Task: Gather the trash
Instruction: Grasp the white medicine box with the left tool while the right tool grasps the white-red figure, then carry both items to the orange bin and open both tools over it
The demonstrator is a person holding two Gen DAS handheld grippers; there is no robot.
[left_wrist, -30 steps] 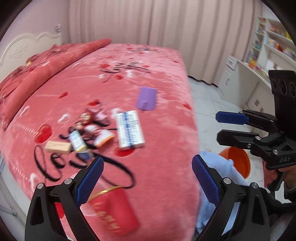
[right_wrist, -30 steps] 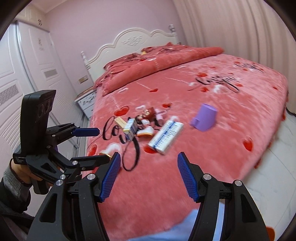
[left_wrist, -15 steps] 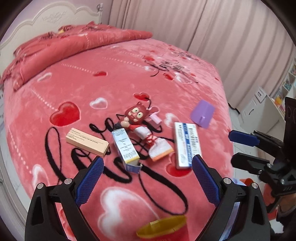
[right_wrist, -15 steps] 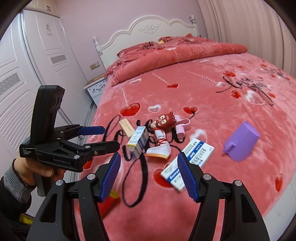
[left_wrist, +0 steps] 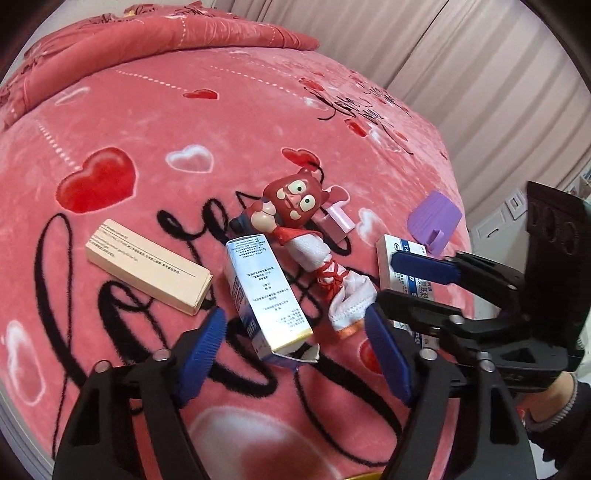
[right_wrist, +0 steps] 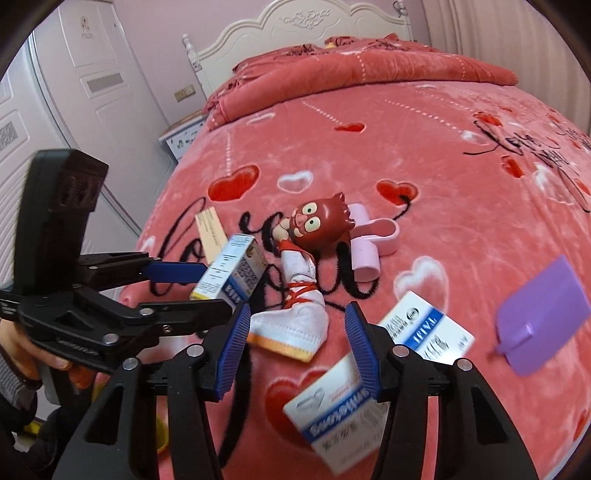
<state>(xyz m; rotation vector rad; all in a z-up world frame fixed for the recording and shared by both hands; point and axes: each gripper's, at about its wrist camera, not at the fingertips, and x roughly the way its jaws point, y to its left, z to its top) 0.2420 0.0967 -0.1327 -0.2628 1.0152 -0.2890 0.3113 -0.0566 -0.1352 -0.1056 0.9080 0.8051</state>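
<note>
Trash lies on the pink bedspread (left_wrist: 184, 110). A small blue-and-white carton (left_wrist: 266, 295) lies between the pads of my left gripper (left_wrist: 295, 350). Its jaws are closing and gaps still show on both sides. In the right wrist view the same carton (right_wrist: 229, 273) sits between the left gripper's (right_wrist: 218, 290) fingers. My right gripper (right_wrist: 298, 343) is closing too, with the doll's white foot (right_wrist: 295, 325) between its pads, untouched. A long white-and-blue box (right_wrist: 369, 373) lies under its right finger. A beige box (left_wrist: 147, 266) lies to the left.
A red doll (left_wrist: 295, 203), a pink clip-like piece (left_wrist: 338, 219) and a flat purple piece (left_wrist: 436, 218) lie among the boxes. A folded quilt (right_wrist: 369, 70) and the headboard (right_wrist: 314, 22) are at the far end. A white door (right_wrist: 92, 92) stands left of the bed.
Both grippers came down and in over the pile, from the bed's edge to right above the boxes. Both pairs of jaws have narrowed. The left view has rolled.
</note>
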